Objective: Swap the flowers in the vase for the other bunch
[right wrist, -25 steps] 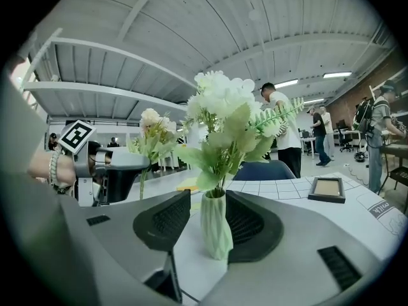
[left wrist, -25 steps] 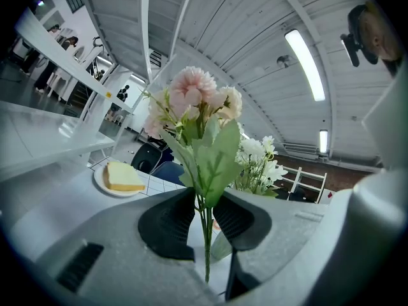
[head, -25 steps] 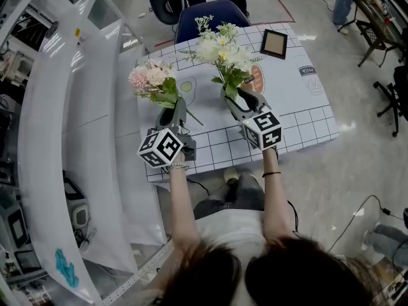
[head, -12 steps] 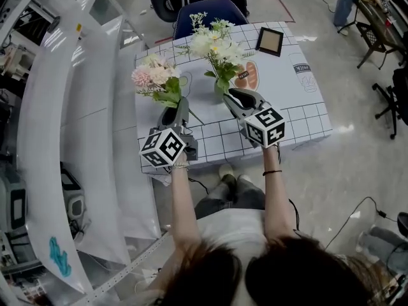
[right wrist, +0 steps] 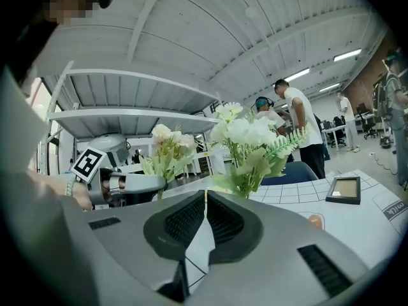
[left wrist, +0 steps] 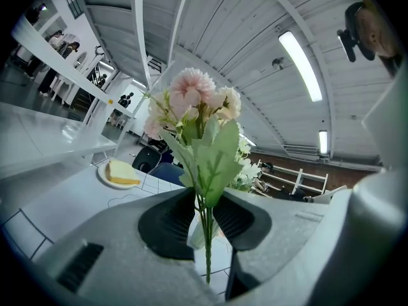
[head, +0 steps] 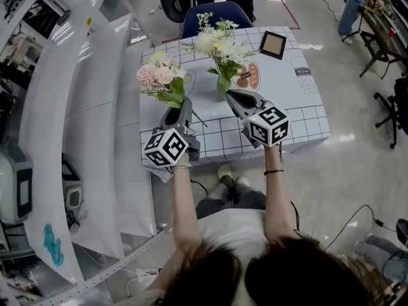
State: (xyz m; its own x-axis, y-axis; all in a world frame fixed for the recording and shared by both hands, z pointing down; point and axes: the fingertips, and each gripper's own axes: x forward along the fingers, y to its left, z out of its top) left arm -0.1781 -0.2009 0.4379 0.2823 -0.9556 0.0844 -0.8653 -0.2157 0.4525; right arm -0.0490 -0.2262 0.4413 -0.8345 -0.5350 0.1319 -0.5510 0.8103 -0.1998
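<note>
A long white shelf unit (head: 70, 107) fills the left side of the head view, and beside it, in the upper middle, stands the table (head: 299, 116) with its grid-printed white cover. A blue chair (head: 213, 14) is pushed against the table's far edge at the top of the frame. The two grippers reach over the near edge of the table, side by side and apart. The left gripper (head: 183, 104) is clamped on the thin green stems of the pink bunch (head: 159, 76), which it holds upright in the air left of centre; in its own view the stems run straight up between the dark pads, with the leaves and pale pink heads above them. The right gripper (head: 232, 95) has its jaws closing, all but together, with nothing between them. Just beyond its tips the white bunch (head: 220, 43) stands upright in the vase (head: 222, 90), near the middle of the table. A small dark picture frame (head: 273, 44) lies flat toward the table's upper right corner.
</note>
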